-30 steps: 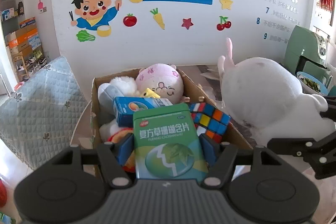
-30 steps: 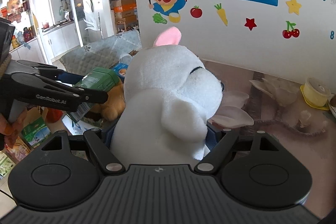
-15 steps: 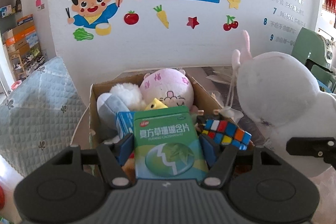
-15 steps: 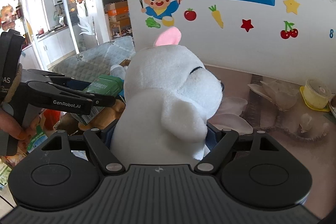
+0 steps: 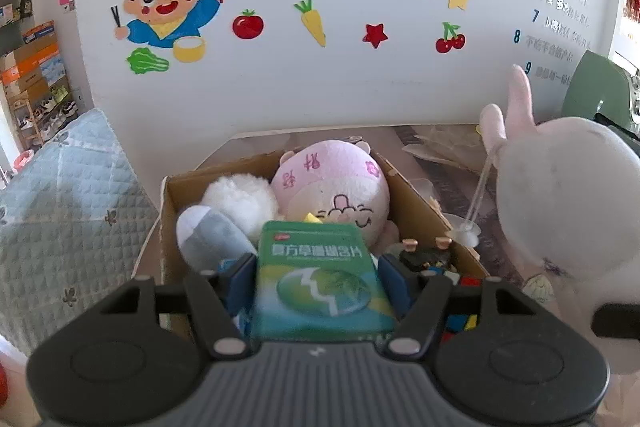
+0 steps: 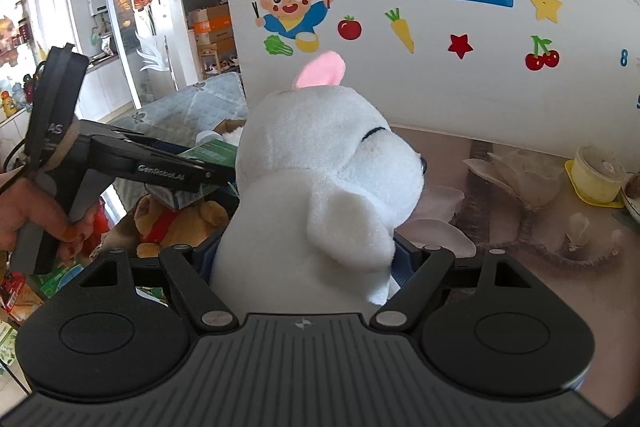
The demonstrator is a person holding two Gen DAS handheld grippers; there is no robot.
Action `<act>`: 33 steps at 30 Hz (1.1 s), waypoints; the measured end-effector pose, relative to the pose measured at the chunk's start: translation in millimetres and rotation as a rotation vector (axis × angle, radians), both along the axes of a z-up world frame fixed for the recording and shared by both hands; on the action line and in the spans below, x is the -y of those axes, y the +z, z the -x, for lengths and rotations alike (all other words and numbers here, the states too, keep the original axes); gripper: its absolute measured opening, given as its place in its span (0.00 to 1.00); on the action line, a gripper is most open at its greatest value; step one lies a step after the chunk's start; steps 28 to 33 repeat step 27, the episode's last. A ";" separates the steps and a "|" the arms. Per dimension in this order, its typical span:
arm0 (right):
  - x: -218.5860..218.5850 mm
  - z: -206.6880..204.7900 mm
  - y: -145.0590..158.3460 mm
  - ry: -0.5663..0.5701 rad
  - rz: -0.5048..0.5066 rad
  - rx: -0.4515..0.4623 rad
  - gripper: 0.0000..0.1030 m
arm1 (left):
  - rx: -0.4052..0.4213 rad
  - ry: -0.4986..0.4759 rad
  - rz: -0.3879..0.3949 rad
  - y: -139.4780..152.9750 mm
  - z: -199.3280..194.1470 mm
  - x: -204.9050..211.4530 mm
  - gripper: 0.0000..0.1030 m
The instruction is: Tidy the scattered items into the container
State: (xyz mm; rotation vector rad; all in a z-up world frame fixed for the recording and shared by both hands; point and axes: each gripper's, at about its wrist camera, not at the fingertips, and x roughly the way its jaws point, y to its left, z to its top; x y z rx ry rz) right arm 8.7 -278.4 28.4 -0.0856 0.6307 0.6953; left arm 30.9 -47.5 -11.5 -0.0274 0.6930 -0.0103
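Note:
My left gripper is shut on a green tin and holds it above the near end of a cardboard box. The box holds a pink plush, a white and grey plush and a colour cube at its right. My right gripper is shut on a big white rabbit plush, held to the right of the box. That plush also shows in the left wrist view. The left gripper with the tin shows in the right wrist view.
A yellow bear plush lies below the left gripper. A quilted blue cover lies left of the box. A yellow cup and clear plastic pieces sit on the table at the right. A green appliance stands at the far right.
My left gripper has moved forward over the box with the tin, so the cube and blue carton slid under it. The right gripper with the rabbit has stayed nearly still.

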 end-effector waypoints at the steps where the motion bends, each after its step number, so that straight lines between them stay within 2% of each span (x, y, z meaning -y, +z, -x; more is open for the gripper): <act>1: -0.1 -0.6 -0.1 -0.001 0.000 -0.001 0.96 | 0.000 -0.002 0.000 -0.9 -2.1 0.5 0.65; 19: -18.7 -13.9 -1.4 0.004 0.017 -0.013 0.96 | -0.022 -0.028 -0.031 -22.2 -42.2 6.1 0.66; 22: -25.4 -16.3 -2.7 0.012 0.024 -0.017 0.96 | -0.018 -0.033 -0.047 -23.6 -43.5 8.8 0.67; 24: -30.2 -17.8 -2.3 0.018 0.026 -0.017 0.96 | -0.016 -0.030 -0.061 -25.3 -42.6 9.0 0.73; 33: -37.9 -19.9 -0.7 0.028 0.028 -0.016 0.96 | -0.006 -0.034 -0.057 -26.2 -40.3 6.9 0.74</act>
